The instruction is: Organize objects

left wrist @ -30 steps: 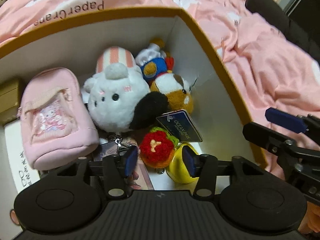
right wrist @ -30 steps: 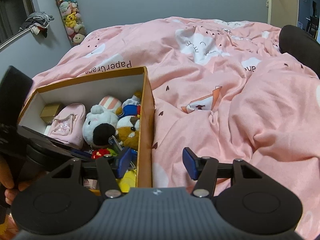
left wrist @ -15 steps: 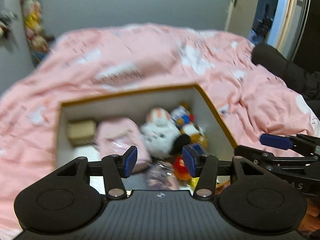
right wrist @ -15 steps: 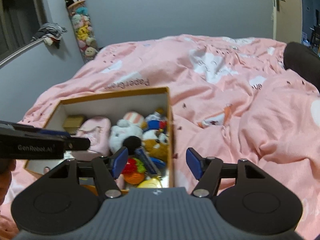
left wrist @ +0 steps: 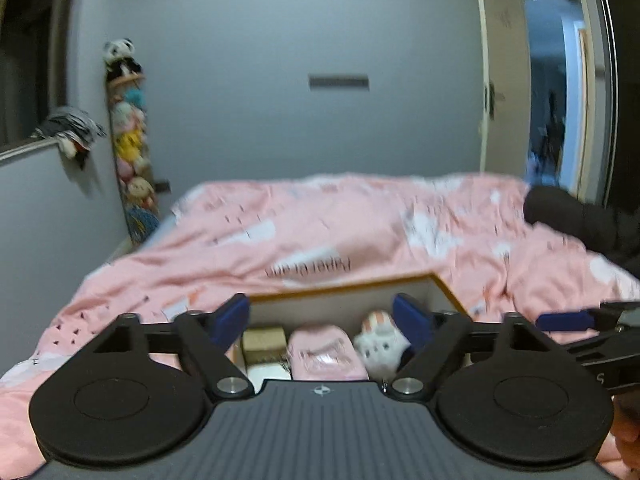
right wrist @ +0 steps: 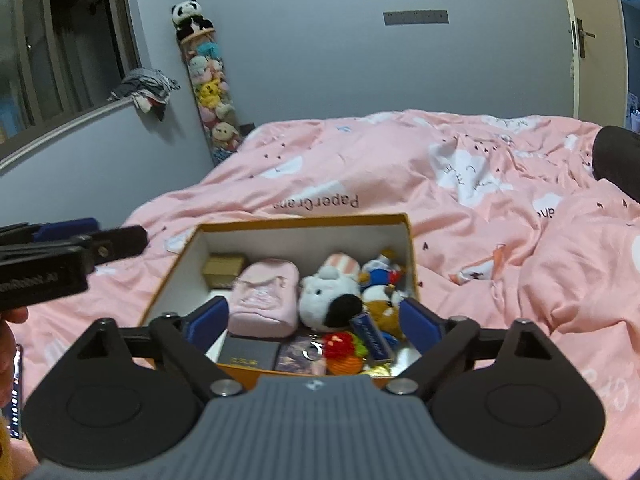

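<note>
An orange-rimmed cardboard box (right wrist: 304, 220) lies on the pink bed. It holds a pink pouch (right wrist: 266, 296), a white plush (right wrist: 328, 294), a small tan box (right wrist: 224, 268), a duck plush (right wrist: 384, 270), a red crocheted toy (right wrist: 342, 350) and a black booklet (right wrist: 248, 354). My right gripper (right wrist: 314, 322) hovers over the box's near edge, its jaws opening with nothing between them. My left gripper (left wrist: 322, 320) is raised before the box (left wrist: 344, 290), jaws opening and empty. Beyond it show the pouch (left wrist: 326, 354) and the white plush (left wrist: 380, 340).
The pink duvet (right wrist: 460, 168) covers the whole bed. A dark cushion (right wrist: 616, 160) lies at the right edge. A hanging column of plush toys (right wrist: 208, 88) is in the far corner, clothes (right wrist: 146, 88) lie on the window ledge, and a door (right wrist: 592, 40) is at the right.
Both grippers rose and drew back from the box, and their jaws spread wide. The left view swung up from the box's inside to the room.
</note>
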Motion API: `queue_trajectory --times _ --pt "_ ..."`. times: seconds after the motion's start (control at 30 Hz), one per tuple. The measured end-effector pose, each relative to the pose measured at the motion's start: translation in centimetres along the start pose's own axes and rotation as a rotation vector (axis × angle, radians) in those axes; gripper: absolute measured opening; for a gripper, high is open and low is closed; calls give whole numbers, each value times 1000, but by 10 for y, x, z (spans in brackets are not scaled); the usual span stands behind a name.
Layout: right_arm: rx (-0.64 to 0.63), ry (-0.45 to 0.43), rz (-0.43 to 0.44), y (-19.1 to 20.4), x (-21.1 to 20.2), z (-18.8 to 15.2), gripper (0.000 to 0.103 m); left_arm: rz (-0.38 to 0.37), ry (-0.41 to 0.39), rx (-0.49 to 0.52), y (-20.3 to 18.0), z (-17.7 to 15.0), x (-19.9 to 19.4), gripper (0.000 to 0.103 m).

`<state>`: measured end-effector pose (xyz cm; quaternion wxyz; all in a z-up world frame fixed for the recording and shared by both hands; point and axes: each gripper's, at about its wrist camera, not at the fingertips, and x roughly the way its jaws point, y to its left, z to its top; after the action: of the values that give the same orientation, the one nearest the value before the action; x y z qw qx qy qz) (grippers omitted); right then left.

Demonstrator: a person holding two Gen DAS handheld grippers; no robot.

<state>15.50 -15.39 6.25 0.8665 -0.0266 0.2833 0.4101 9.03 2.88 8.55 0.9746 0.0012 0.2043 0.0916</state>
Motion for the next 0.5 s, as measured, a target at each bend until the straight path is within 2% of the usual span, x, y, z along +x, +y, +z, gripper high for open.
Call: queue_trajectory --times 0.1,0.23,0.4,0.5 --pt "2 -22 -6 7 -7 0 102 6 -47 -28 8 -2 -12 103" --pt "-15 -63 -28 14 -15 -4 102 22 -50 -64 13 -8 -11 103" --pt "-12 -126 -79 15 -18 -16 102 91 1 -68 8 -25 0 103" --pt "-16 -115 -75 13 -13 -22 102 119 48 -43 1 -40 8 103"
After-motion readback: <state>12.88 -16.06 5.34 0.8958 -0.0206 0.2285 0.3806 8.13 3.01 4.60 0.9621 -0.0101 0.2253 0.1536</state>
